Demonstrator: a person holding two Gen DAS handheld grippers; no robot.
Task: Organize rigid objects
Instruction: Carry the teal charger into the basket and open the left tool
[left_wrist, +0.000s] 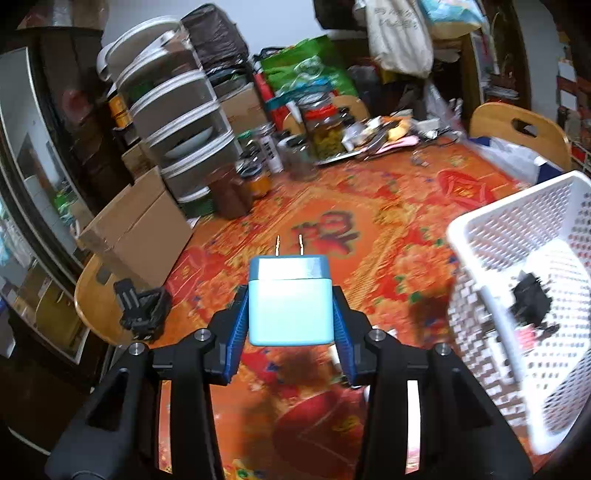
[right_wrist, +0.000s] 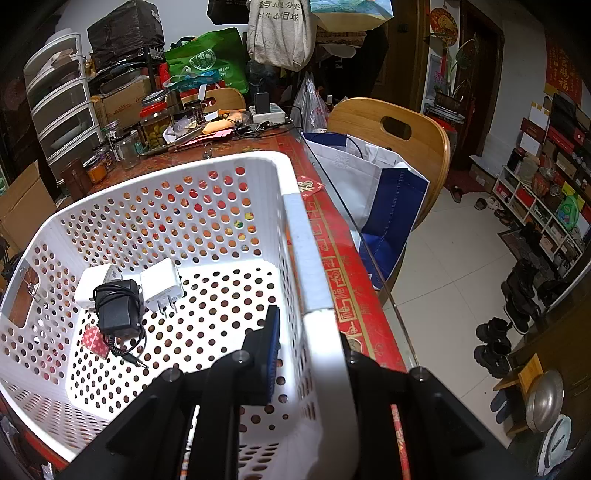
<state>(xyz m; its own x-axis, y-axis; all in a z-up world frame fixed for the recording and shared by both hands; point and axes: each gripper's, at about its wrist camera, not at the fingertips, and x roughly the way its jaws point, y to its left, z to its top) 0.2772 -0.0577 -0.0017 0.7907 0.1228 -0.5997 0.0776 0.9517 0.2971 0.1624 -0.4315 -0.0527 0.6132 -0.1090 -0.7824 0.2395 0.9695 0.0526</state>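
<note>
Left gripper (left_wrist: 291, 314) clamped; right gripper (right_wrist: 310, 354) clamped.

Glossy plastic charger (left_wrist: 291, 300) (metal prongs); perforated white plastic basket (right_wrist: 295, 229).

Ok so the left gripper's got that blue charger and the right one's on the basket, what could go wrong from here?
1. The blue charger is pinched only at its sides by the left gripper, prongs forward; it could slip or twist.
2. The white basket sits near the table edge; the right gripper, clamped on its wall, could tip it.
3. Dropping the charger may hit the black adapter.
</note>
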